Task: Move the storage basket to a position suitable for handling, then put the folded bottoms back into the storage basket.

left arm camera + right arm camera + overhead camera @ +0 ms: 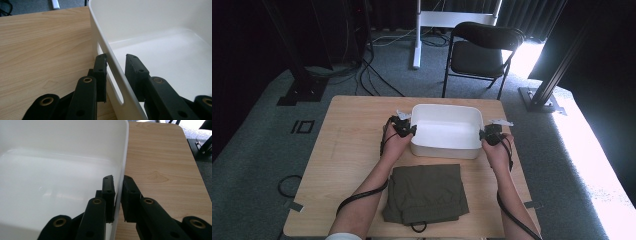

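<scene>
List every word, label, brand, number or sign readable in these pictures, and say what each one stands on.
None can be read.
White bin: plain walls inside and out, no label or mark in the high view or either gripper view.
Folded olive cloth: no tag or print visible.
Left gripper and right gripper: black jaws, no lettering.
Table: bare wood grain.
Square outline on the carpet: a floor mark, not text.
</scene>
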`<state>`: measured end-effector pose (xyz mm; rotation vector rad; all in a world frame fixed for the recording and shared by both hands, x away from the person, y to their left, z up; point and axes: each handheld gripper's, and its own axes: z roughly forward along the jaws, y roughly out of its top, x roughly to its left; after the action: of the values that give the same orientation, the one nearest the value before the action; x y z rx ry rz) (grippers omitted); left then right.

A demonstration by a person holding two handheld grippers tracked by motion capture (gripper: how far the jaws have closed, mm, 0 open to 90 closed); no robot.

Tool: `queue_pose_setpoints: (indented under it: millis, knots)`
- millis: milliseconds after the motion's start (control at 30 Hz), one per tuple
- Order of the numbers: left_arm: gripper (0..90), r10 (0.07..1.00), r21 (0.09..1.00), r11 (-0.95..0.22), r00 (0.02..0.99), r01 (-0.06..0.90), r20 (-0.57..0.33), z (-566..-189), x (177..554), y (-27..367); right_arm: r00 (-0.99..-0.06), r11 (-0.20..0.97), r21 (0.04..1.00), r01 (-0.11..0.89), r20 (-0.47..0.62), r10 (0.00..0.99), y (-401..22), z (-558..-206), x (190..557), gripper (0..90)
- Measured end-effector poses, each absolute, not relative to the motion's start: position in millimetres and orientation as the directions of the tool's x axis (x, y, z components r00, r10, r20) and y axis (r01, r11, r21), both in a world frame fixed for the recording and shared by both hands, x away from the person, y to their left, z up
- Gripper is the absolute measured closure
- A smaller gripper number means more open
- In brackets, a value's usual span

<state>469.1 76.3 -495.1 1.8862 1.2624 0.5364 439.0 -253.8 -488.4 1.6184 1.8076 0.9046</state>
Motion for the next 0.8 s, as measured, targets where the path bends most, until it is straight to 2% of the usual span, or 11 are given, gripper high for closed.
queue_pose_setpoints:
  millis: [133, 467, 533, 567, 633, 700, 733, 767, 800]
  knots:
    - [73.1, 0.906, 0.798, -0.192, 0.416, 0.571, -0.079, -495, 469, 76, -0.131, 0.049, 0.787, 0.615, 0.04, 0.991, -254, -489, 439, 80.7]
    - [71.9, 0.898, 0.797, -0.205, 0.433, 0.569, -0.078, -492, 470, 77, -0.15, 0.064, 0.801, 0.596, 0.033, 0.988, -254, -486, 438, 69.4]
    - [63.3, 0.894, 0.812, -0.2, 0.442, 0.548, -0.078, -489, 470, 78, -0.16, 0.073, 0.808, 0.585, 0.026, 0.987, -255, -485, 438, 61.5]
    - [62.1, 0.889, 0.819, -0.203, 0.451, 0.537, -0.075, -485, 470, 78, -0.165, 0.069, 0.813, 0.578, 0.033, 0.986, -255, -484, 438, 57.1]
    - [51.7, 0.888, 0.839, -0.205, 0.456, 0.504, -0.057, -481, 470, 80, -0.18, 0.069, 0.819, 0.569, 0.043, 0.983, -255, -483, 439, 52.7]
    - [51.7, 0.88, 0.838, -0.202, 0.47, 0.507, -0.072, -475, 469, 80, -0.203, 0.084, 0.836, 0.543, 0.033, 0.979, -254, -481, 439, 43.5]
    - [49.3, 0.88, 0.838, -0.202, 0.47, 0.507, -0.072, -475, 469, 80, -0.203, 0.084, 0.836, 0.543, 0.033, 0.979, -254, -481, 439, 43.5]
    - [49.3, 0.874, 0.841, -0.209, 0.481, 0.498, -0.067, -471, 468, 81, -0.207, 0.094, 0.845, 0.527, 0.02, 0.978, -253, -479, 438, 38.8]
    - [44.3, 0.868, 0.842, -0.203, 0.49, 0.5, -0.081, -469, 467, 82, -0.209, 0.091, 0.873, 0.48, 0.013, 0.978, -252, -473, 437, 33.6]
